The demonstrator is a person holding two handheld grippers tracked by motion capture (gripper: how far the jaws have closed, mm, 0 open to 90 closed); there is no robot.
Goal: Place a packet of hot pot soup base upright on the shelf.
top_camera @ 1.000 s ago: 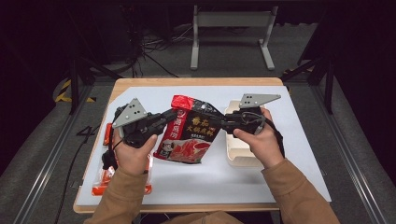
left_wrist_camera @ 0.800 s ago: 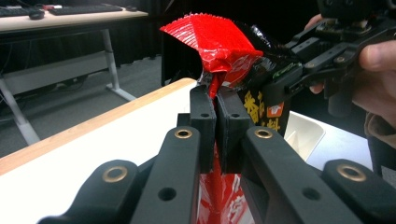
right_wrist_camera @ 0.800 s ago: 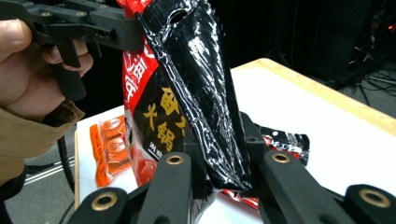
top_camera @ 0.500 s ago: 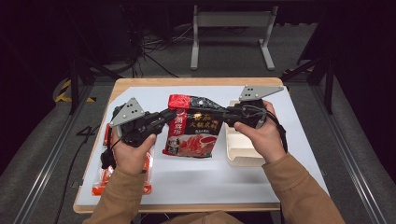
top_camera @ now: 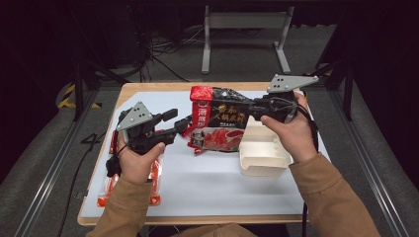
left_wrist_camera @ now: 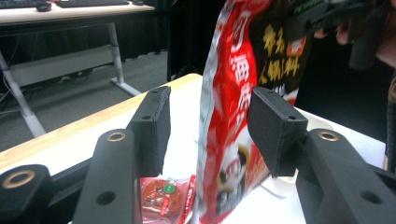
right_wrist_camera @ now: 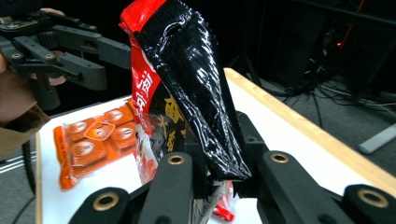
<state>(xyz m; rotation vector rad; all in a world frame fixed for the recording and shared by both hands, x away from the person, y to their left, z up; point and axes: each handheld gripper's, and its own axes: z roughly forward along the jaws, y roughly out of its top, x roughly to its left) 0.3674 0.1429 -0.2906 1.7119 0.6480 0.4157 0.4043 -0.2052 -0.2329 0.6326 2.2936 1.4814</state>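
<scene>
Since a second ago the right gripper, clamped on the red-and-black pouch, has stood it up, while the left gripper, wide open at the pouch's 9 o'clock edge, looks ready to take a second hold.

left hand-held gripper: jaws apart, level | right hand-held gripper: jaws clamped, raised

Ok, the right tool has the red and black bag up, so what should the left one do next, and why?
Probably close the left tool on the red and black bag: its jaws stand open either side of the bag's edge, while the right tool already pinches the other end.
</scene>
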